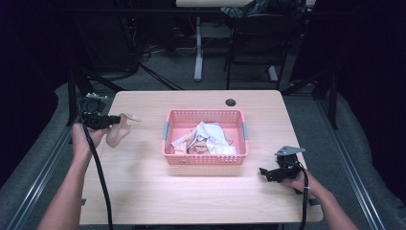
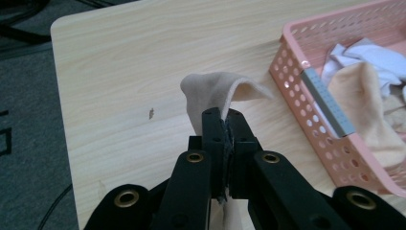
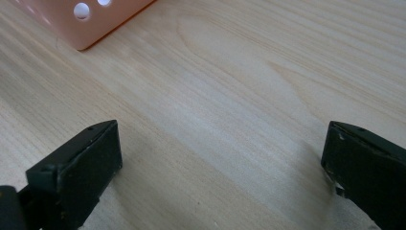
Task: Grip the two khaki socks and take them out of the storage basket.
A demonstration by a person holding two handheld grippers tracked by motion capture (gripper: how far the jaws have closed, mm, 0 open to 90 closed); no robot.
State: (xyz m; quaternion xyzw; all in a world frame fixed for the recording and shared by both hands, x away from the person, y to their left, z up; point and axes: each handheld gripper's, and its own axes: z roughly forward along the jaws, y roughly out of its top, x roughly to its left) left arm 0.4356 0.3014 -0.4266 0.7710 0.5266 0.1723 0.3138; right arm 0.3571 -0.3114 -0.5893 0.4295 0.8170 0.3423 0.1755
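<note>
though clamped, sock (image 2: 210, 91) beyond left gripper (image 2: 224, 125)

A dark round hole (image 1: 231, 102) sits near the table's (image 1: 143, 191) far edge.

The basket (image 1: 206, 155) is pink with rows of small holes and grey handles. It holds white and beige cloths (image 1: 209, 138). The table (image 1: 143, 187) is pale wood grain; the grippers' jaws are black.

The table (image 1: 143, 182) is pale wood grain, smooth with a soft sheen. The basket (image 1: 206, 159) is pink perforated plastic holding soft white and beige cloth (image 1: 207, 138). The beige piece (image 2: 215, 91) looks felt-like and matt.
</note>
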